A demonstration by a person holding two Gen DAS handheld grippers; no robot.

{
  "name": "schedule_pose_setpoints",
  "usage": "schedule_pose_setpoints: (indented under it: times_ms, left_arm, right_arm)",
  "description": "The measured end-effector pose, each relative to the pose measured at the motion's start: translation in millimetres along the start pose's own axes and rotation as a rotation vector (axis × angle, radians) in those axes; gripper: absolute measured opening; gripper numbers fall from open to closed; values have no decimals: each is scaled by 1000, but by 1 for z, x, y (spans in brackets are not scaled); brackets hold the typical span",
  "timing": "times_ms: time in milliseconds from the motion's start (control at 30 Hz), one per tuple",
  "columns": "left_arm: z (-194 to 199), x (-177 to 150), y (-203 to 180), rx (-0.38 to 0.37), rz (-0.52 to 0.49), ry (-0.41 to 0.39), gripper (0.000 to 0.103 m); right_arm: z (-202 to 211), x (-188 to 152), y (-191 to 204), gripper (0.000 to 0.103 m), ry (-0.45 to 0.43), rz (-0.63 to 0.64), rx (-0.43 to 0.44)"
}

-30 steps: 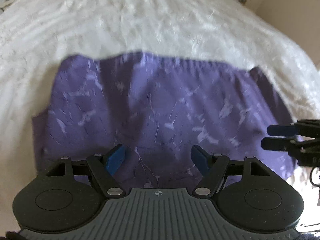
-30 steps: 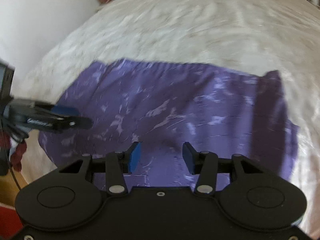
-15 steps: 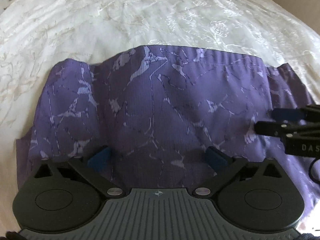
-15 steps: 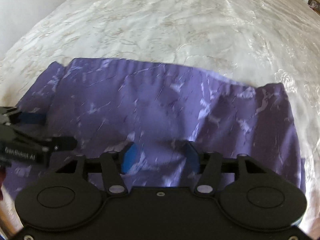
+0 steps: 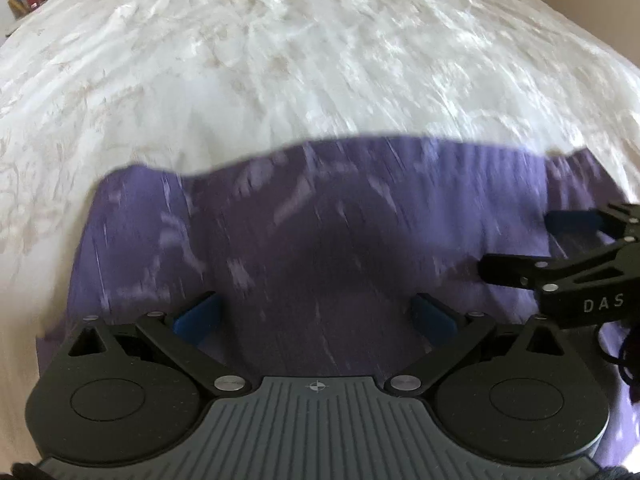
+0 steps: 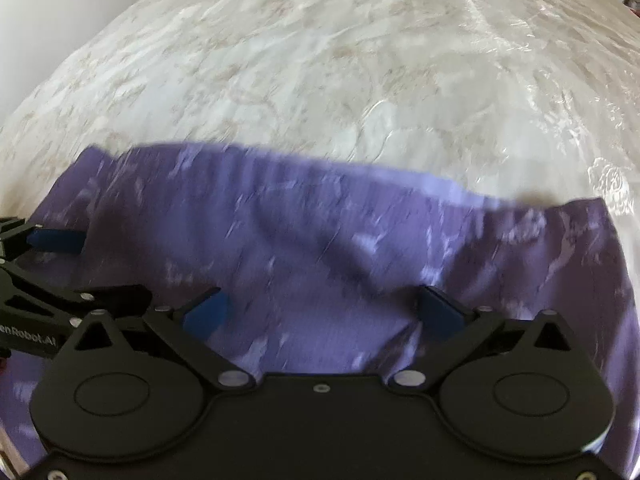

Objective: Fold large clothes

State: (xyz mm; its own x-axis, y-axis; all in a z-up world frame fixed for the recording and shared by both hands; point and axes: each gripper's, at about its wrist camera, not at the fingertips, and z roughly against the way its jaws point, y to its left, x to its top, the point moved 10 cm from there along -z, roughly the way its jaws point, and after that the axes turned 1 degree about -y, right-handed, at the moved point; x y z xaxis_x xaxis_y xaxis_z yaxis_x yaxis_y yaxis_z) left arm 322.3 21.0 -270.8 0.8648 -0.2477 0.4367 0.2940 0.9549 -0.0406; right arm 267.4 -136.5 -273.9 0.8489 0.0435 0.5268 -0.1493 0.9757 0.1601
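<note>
The purple garment (image 5: 320, 248) lies flat on the white bed (image 5: 280, 60), directly under both grippers. My left gripper (image 5: 316, 316) and right gripper (image 6: 320, 312) are spread wide, holding nothing. Judged step: between folds. Next, each must pinch a near edge before lifting.

You see motion blur smearing the purple patterned garment (image 5: 304, 240) and white embroidered bedspread (image 5: 280, 60); daylight glares at right, and fisheye distortion bends all edges.
</note>
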Motion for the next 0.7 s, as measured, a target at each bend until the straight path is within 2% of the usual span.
schedule_pose_setpoints:
  times_ms: [233,433,533,600,700]
  left_arm:
    - [-24,41,12,9,33,-10,103]
    - [-33,51,18,-33,99,32,103]
    - [-16,53,25,-43,156,2,98]
    - [3,53,29,-52,202,-37,93]
    - [36,45,29,-57,248,-104,93]
  right_arm:
    - [-20,29,-19,103,11,-33,-51]
    - [-23,40,-30,103,24,-84,-22]
    - [-4,46,-38,98,-5,-148,24]
    - [22,46,-49,98,-71,-208,57]
    - [66,34,-68,98,-150,-279,80]
